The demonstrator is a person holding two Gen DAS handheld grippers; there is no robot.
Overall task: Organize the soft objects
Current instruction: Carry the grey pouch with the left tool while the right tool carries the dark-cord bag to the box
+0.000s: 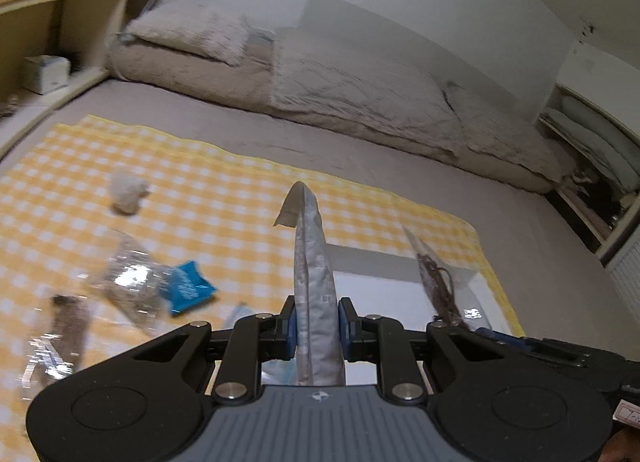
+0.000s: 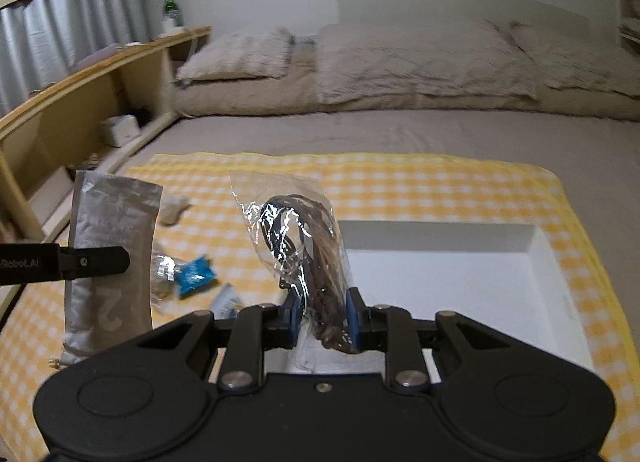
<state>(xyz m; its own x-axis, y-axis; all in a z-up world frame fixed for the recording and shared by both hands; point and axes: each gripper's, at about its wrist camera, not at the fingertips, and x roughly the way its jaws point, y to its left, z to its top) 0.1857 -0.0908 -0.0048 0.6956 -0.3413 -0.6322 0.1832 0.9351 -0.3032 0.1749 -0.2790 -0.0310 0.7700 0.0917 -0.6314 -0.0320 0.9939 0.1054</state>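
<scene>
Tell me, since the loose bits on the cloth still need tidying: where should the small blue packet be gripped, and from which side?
Probably from above, on the blue packet's right-hand edge. It lies flat on the checked cloth, and its left end sits against a crumpled clear wrapper, so the right end, which looks freest, suits the jaws best.

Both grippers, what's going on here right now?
Each holds a packet above the yellow checked cloth on the bed. The left gripper is shut on a grey foil pouch; the right gripper is shut on a clear bag of dark cord, near the white tray. More packets lie loose on the cloth.
</scene>
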